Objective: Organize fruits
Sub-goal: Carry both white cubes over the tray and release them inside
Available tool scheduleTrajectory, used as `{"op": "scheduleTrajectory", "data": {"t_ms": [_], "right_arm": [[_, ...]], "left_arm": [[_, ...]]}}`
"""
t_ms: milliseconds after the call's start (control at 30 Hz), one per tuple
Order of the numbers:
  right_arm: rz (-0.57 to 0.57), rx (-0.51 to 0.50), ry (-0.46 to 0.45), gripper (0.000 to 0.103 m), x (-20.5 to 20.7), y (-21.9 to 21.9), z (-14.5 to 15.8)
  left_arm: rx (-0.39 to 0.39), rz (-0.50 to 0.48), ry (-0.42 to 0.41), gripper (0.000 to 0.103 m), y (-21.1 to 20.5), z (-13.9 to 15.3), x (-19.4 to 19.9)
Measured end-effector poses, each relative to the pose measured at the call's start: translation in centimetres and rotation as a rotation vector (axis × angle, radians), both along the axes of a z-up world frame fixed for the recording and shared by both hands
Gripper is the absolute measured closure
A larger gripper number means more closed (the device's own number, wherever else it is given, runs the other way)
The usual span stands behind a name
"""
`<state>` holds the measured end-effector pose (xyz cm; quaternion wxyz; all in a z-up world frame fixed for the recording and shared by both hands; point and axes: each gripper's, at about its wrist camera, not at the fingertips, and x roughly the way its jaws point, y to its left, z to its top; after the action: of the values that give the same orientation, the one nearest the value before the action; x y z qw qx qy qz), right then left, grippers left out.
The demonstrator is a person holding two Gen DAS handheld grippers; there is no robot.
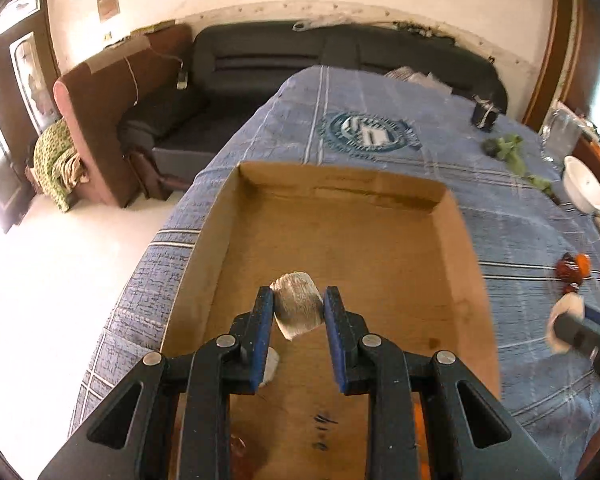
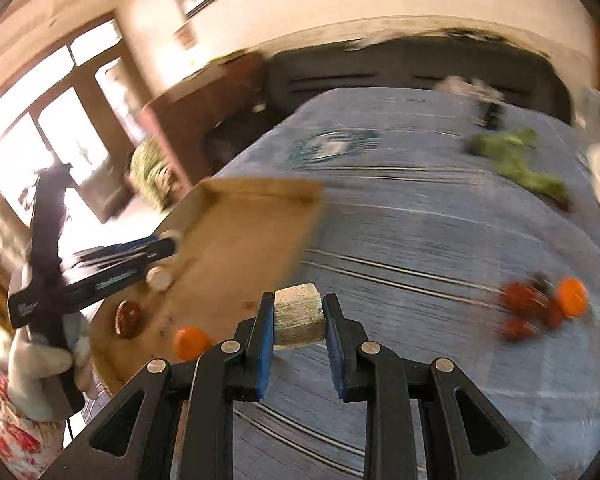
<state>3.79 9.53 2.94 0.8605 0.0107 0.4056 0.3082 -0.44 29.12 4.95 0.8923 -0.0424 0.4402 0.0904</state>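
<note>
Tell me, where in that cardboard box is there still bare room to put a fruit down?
Most of the box floor is bare: the whole far half up to the back wall, and the right side. It gets crowded at the near end, where an orange, a dark red fruit and a pale piece lie. Each claw, left and right, grips a pale chunk.

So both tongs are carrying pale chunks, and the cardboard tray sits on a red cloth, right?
Not quite: the cloth under the cardboard tray is blue checked, as the left wrist view shows. Both the left tongs and right tongs do carry pale chunks.
</note>
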Motion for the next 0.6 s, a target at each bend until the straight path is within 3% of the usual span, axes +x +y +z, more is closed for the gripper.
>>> {"op": "scheduleTrajectory", "data": {"t_ms": [267, 600], "right_arm": [[0.109, -0.108, 0.036, 0.076, 1.1, 8.8, -3.2], [0.137, -0.170, 0.018, 0.075, 1.6, 11.5, -4.6]], "left_arm": [[-0.088, 0.030, 0.055, 0.078, 2.2, -1.6, 2.1], [-0.172, 0.051, 0.037, 0.077, 3.3, -1.4, 2.0]]}}
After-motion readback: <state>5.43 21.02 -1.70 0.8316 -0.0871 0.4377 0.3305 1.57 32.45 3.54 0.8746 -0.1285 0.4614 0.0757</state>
